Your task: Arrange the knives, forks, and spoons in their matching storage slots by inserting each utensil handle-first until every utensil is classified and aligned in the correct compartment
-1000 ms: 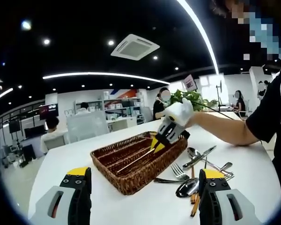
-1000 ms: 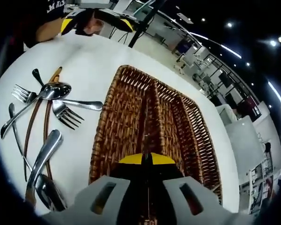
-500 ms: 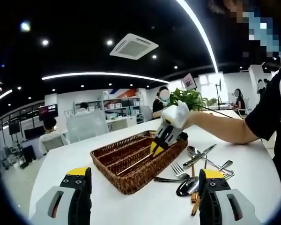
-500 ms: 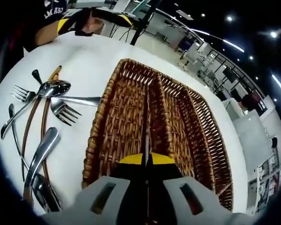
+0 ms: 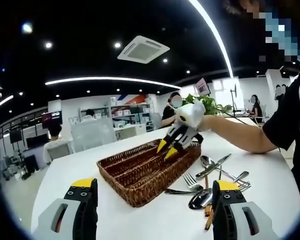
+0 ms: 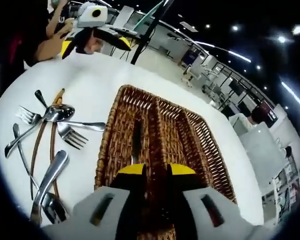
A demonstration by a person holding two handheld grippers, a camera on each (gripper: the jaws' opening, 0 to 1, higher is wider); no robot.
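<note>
A brown wicker basket (image 6: 108, 145) with long compartments sits on the white table. One knife (image 6: 135, 142) lies lengthwise in its left compartment. My right gripper (image 6: 157, 172) hovers over the basket's near end, open and holding nothing. From the left gripper view, the right gripper (image 5: 167, 148) hangs above the basket (image 5: 140, 192) with its yellow tips apart. Loose forks (image 6: 72, 134), a spoon (image 6: 57, 112) and another knife (image 6: 49, 174) lie on the table left of the basket. My left gripper (image 5: 154, 186) stands open, low over the table, short of the basket.
The utensil pile (image 5: 210, 177) lies right of the basket in the left gripper view, with brown-handled pieces (image 6: 40, 145) among it. A person's forearm (image 5: 235, 137) reaches across above the pile. A potted plant (image 5: 207, 104) stands behind. Bare table (image 5: 65, 165) spreads left of the basket.
My right gripper has opened and let go of the knife, which now lies in the basket's left compartment. The gripper has risen a little. The left gripper has not moved.
</note>
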